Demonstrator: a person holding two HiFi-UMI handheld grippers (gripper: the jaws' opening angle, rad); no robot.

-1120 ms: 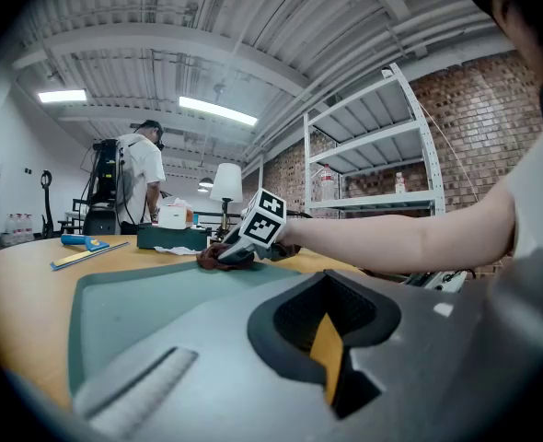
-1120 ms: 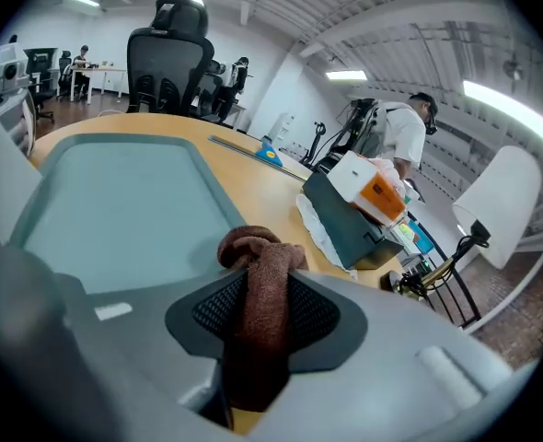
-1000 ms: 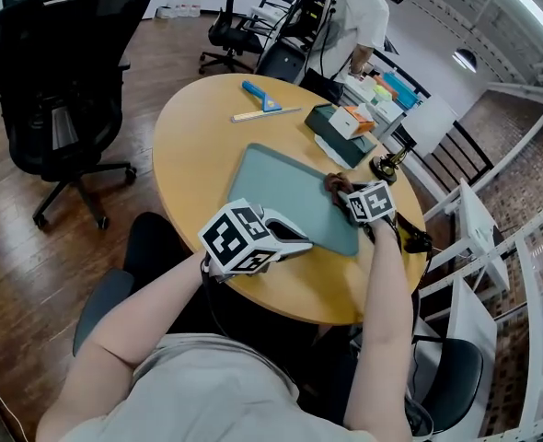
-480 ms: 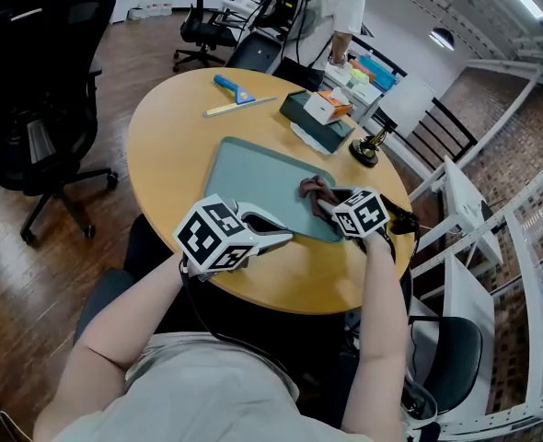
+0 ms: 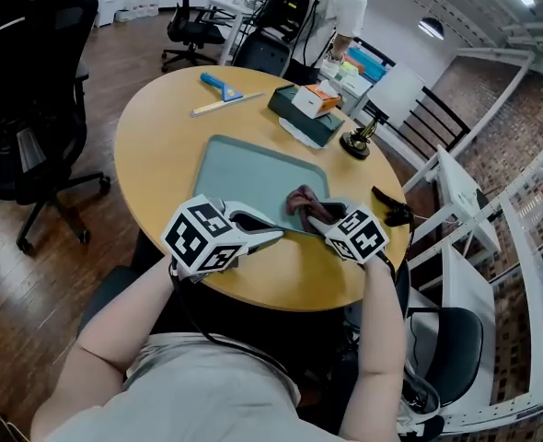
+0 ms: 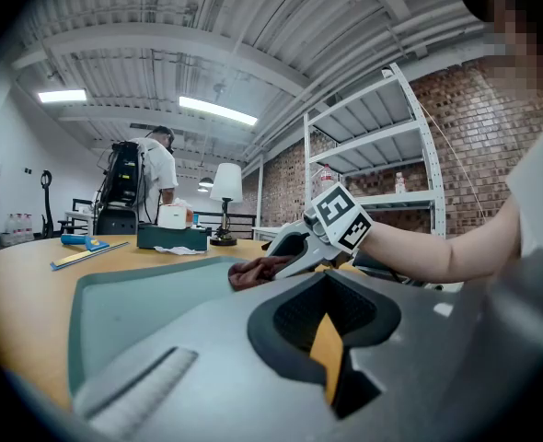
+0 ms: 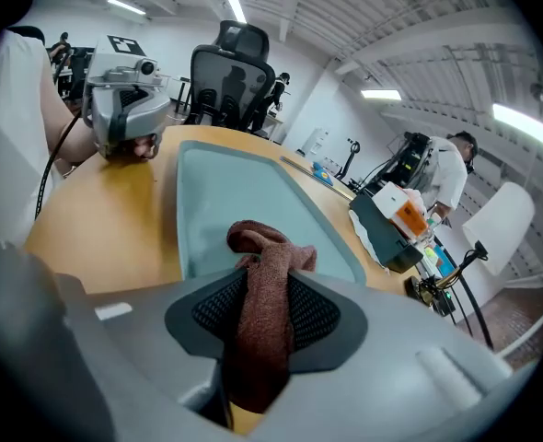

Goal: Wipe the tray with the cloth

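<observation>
A teal tray (image 5: 244,173) lies on the round wooden table. A brown-red cloth (image 5: 301,199) rests bunched on the tray's near right part, and my right gripper (image 5: 316,212) is shut on it. In the right gripper view the cloth (image 7: 262,274) runs down between the jaws of the right gripper (image 7: 262,325) onto the tray (image 7: 225,187). My left gripper (image 5: 270,231) sits at the tray's near rim, its jaws closed over the edge. From the left gripper (image 6: 331,330) I see the tray (image 6: 133,297), the cloth (image 6: 256,271) and the right gripper (image 6: 299,247).
At the table's far side lie a blue scraper (image 5: 218,85), a ruler (image 5: 221,105), a dark box with an orange-white carton (image 5: 306,109) and a small lamp (image 5: 356,141). An office chair (image 5: 32,81) stands left. A person (image 5: 334,7) stands behind. White shelving (image 5: 474,247) is right.
The right gripper has dragged the cloth from the tray's right rim inward, toward the near right corner. The left gripper has stayed at the near rim.
</observation>
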